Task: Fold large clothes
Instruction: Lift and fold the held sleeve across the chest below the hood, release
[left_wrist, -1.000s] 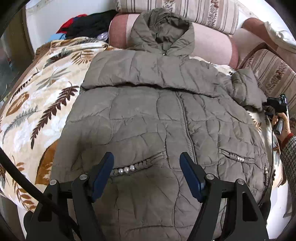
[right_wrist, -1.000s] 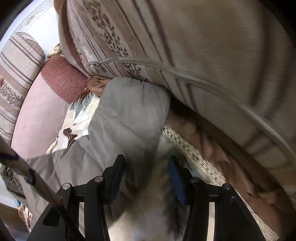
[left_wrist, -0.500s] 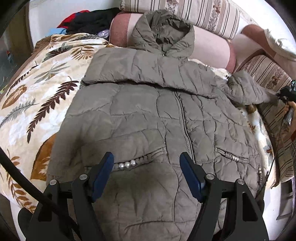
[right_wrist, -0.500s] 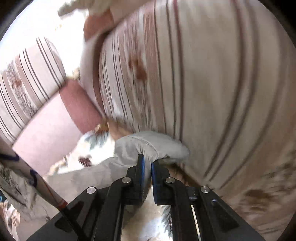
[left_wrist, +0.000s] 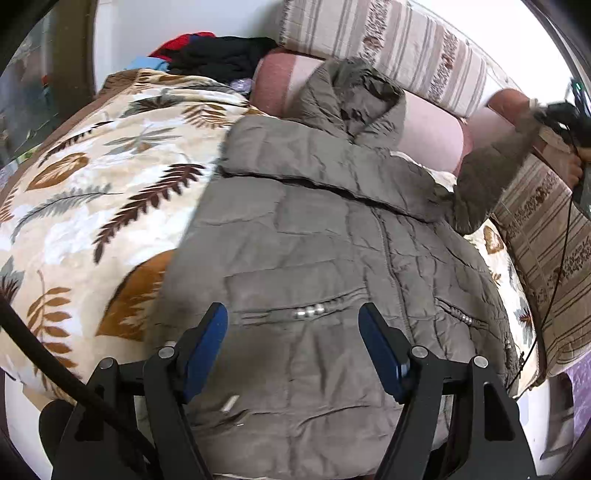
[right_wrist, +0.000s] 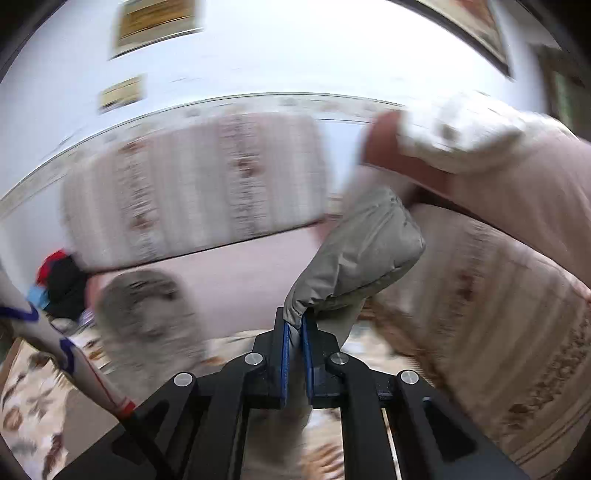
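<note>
Left gripper (left_wrist: 293, 345) gapes above jacket (left_wrist: 314, 258); sleeve (left_wrist: 487, 177) seemingly lifted

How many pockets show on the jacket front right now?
2: one pocket just beyond the open left tongs, the other right of the zipper. Others may be hidden.

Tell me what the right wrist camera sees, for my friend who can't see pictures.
The right gripper is shut on the cuff of a puffy olive-grey quilted jacket sleeve, lifting it up in the air. Behind it, blurred by motion, are a striped beige sofa cushion and a white wall with framed pictures.
</note>
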